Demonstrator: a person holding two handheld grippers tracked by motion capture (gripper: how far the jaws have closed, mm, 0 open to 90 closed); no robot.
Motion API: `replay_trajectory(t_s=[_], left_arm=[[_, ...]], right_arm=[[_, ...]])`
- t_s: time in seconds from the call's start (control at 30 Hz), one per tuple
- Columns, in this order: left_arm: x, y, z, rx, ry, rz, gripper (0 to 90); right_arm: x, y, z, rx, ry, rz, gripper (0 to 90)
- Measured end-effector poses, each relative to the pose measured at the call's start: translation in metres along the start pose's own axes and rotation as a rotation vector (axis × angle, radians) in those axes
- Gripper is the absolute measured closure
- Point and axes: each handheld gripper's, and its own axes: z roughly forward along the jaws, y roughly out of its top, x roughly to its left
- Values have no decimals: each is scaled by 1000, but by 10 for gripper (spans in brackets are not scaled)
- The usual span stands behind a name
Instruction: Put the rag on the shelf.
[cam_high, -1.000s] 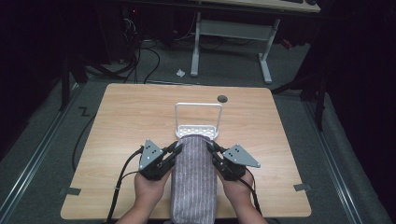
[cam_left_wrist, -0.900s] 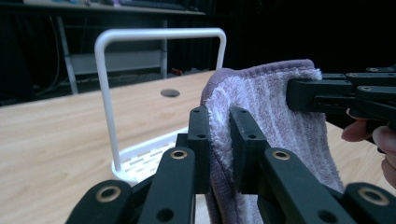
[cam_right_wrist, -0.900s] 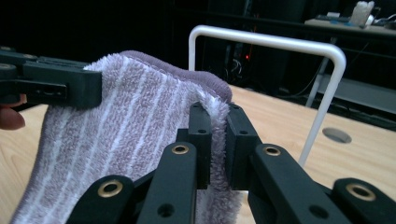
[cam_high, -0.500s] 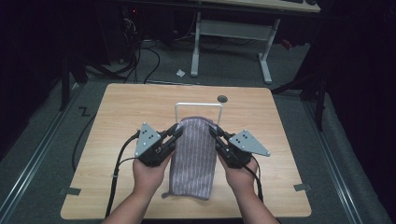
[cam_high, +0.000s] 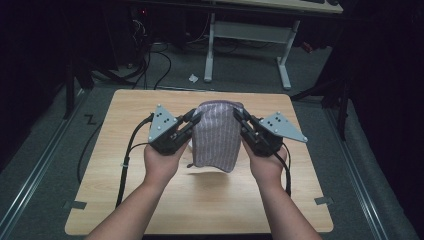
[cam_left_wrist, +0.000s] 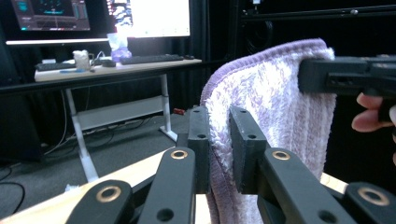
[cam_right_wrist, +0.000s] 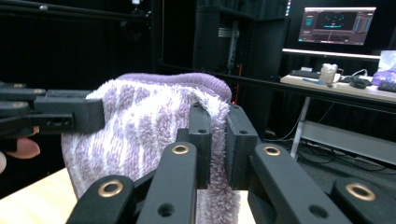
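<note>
Above the middle of the table (cam_high: 125, 200), we hold a purple striped towel (cam_high: 216, 137) up in the air, its lower edge hanging free over the wood. A second ago it lay lower, draped toward us over the near edge; now it is raised and covers the white rack we saw behind it. Our left gripper (cam_high: 192, 120) pinches the towel's upper left edge, jaws nearly closed with the pile squeezed between the pads (cam_left_wrist: 201, 140). Our right gripper (cam_high: 240, 116) clamps the upper right edge the same way, cloth bunched between its pads (cam_right_wrist: 201, 135). Both hands have come up and away from us. Beyond the table, a white desk frame (cam_high: 247, 37) stands on the dark floor.
</note>
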Motion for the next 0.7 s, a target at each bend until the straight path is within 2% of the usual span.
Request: replay_trajectory(t_s=[0.07,0.3,0.5,0.7], left_arm=[[1,3,5,10,2,14,797],[14,8,24,1,7,30,797],[33,6,39,8,12,-2,799],[44,7,51,27,45,17,798]], right_arm=[[-4,4,3,-2,-4,8,834],[-18,12,19,-6,-15,38,835],[-27,9,41,1,-20,56,834],[-35,5,61,18,-15,76,834]])
